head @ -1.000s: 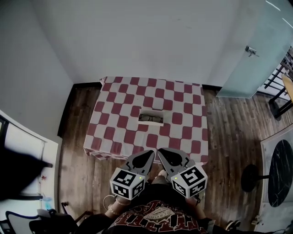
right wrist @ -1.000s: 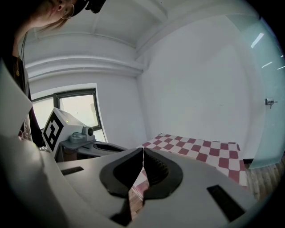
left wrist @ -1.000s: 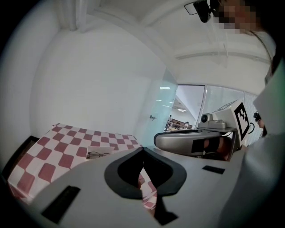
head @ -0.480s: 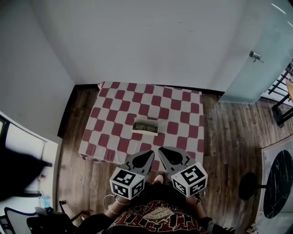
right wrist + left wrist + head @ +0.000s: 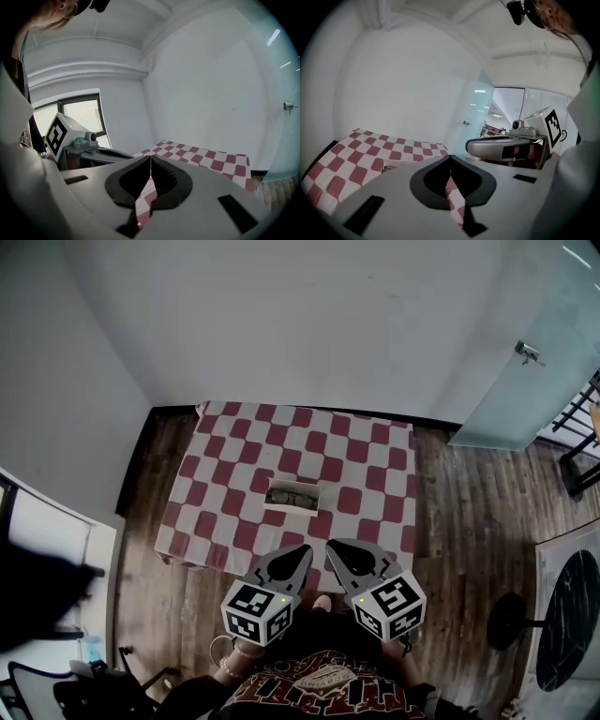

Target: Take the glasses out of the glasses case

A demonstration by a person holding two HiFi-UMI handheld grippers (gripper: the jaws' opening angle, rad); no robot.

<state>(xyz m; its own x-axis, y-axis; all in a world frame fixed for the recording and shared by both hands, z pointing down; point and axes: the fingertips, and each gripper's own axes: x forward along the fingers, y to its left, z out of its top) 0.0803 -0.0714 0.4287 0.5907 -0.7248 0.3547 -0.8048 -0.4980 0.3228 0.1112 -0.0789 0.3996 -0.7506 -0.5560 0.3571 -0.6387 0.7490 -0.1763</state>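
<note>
An open glasses case [image 5: 292, 496] lies in the middle of a table with a red-and-white checked cloth [image 5: 375, 474]. Dark glasses [image 5: 296, 498] rest inside it. My left gripper [image 5: 305, 554] and right gripper [image 5: 333, 549] are held side by side near the table's front edge, well short of the case. Both are shut with nothing between the jaws. In the left gripper view the case's rim [image 5: 396, 164] peeks over the left gripper [image 5: 450, 158], with the other gripper's body at the right. The right gripper view shows the right gripper [image 5: 150, 158] shut above the cloth [image 5: 206, 159].
White walls stand behind and left of the table. A frosted glass door [image 5: 534, 352] is at the right, and wooden floor [image 5: 469, 521] surrounds the table. A round black table [image 5: 567, 606] stands at the far right. The person's torso fills the bottom of the head view.
The table and case have shifted down and left in the head view as the person comes closer. Both grippers stay shut and side by side.
</note>
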